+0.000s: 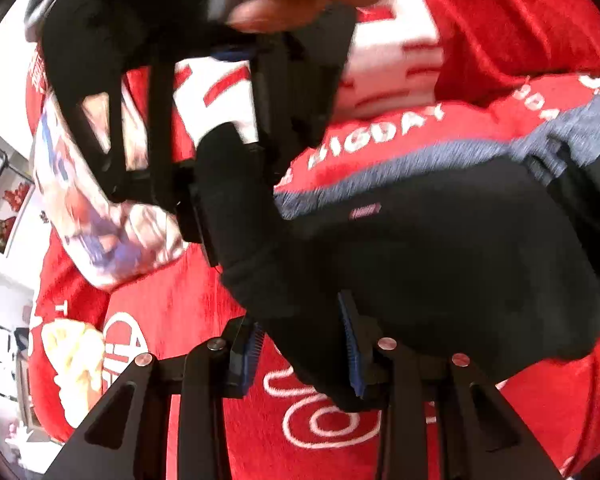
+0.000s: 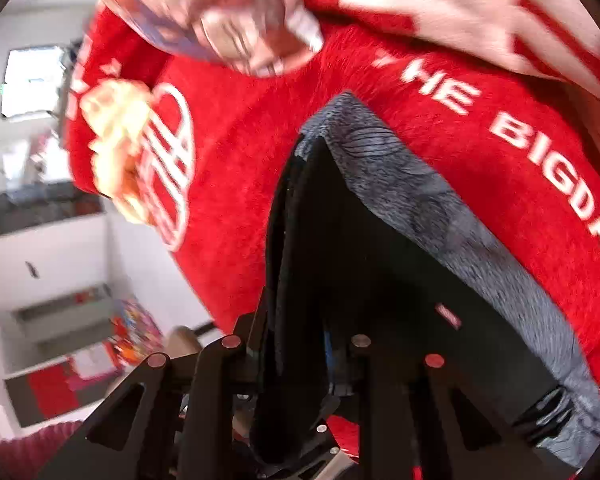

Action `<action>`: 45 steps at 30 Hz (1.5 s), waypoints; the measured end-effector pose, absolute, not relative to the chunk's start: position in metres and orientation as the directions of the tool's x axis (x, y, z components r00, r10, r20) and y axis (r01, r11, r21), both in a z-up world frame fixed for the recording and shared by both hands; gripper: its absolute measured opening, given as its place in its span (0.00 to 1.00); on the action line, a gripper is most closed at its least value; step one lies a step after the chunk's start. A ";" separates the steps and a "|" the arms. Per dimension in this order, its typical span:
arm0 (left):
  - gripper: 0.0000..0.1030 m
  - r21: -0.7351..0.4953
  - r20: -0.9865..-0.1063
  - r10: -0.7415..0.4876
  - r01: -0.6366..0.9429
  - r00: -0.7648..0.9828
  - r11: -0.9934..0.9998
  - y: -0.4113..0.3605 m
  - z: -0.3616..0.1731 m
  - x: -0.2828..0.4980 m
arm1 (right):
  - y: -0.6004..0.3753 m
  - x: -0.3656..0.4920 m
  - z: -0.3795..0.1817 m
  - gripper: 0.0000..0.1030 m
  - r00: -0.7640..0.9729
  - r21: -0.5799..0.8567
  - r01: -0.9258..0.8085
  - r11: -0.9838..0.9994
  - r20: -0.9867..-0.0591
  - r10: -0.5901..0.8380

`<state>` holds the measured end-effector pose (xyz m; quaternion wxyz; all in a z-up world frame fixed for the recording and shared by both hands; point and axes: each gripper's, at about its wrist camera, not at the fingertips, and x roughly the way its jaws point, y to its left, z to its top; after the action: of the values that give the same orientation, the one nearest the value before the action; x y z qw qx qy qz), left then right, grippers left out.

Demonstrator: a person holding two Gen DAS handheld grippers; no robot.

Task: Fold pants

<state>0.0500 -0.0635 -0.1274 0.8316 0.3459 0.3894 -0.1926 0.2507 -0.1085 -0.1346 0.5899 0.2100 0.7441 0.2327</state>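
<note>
The pants (image 1: 440, 248) are black with a grey waistband (image 1: 420, 160) and lie bunched on a red blanket (image 1: 180, 304). My left gripper (image 1: 300, 352) has its blue-padded jaws around a fold of the black cloth. My right gripper (image 1: 216, 184) shows in the left wrist view at upper left, shut on another black fold. In the right wrist view the pants (image 2: 380, 280) run up between my right gripper's (image 2: 300, 360) jaws, waistband (image 2: 440, 208) to the right.
The red blanket (image 2: 240, 152) has white lettering and a printed emblem (image 2: 172, 168). A white and red patterned cloth (image 1: 392, 68) lies beyond the pants. Shelves and room clutter (image 2: 80, 340) sit at the left edge.
</note>
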 end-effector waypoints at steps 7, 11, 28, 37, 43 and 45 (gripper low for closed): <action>0.36 0.405 -0.722 -0.189 0.627 0.666 0.665 -0.119 -0.067 0.016 | -0.208 0.199 -0.069 0.21 0.045 0.729 0.116 0.674 -0.682 0.730; 0.36 0.388 -0.699 -0.285 0.683 0.655 0.618 -0.165 -0.041 -0.013 | -0.277 0.156 -0.038 0.21 0.196 0.768 0.156 0.622 -0.641 0.742; 0.36 0.357 -0.820 -0.361 0.889 0.445 0.288 -0.352 -0.117 -0.157 | -0.505 -0.069 -0.129 0.21 0.456 0.757 0.463 0.462 -0.650 0.608; 0.53 0.345 -0.864 -0.301 0.911 0.403 0.227 -0.346 -0.137 -0.172 | -0.514 -0.101 -0.175 0.29 0.455 0.737 0.537 0.411 -0.663 0.594; 0.55 0.271 -0.883 -0.297 0.911 0.364 0.310 -0.303 -0.101 -0.146 | -0.521 -0.114 -0.145 0.33 0.413 0.645 0.586 0.490 -0.758 0.504; 0.55 0.239 -0.889 -0.280 0.888 0.363 0.393 -0.289 -0.093 -0.124 | -0.522 -0.120 -0.139 0.33 0.405 0.621 0.598 0.506 -0.780 0.478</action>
<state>-0.1237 -0.2886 -0.0929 0.7327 0.3803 0.3997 -0.3984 -0.1205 -0.5224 -0.1390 0.6764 0.4948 0.5438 -0.0444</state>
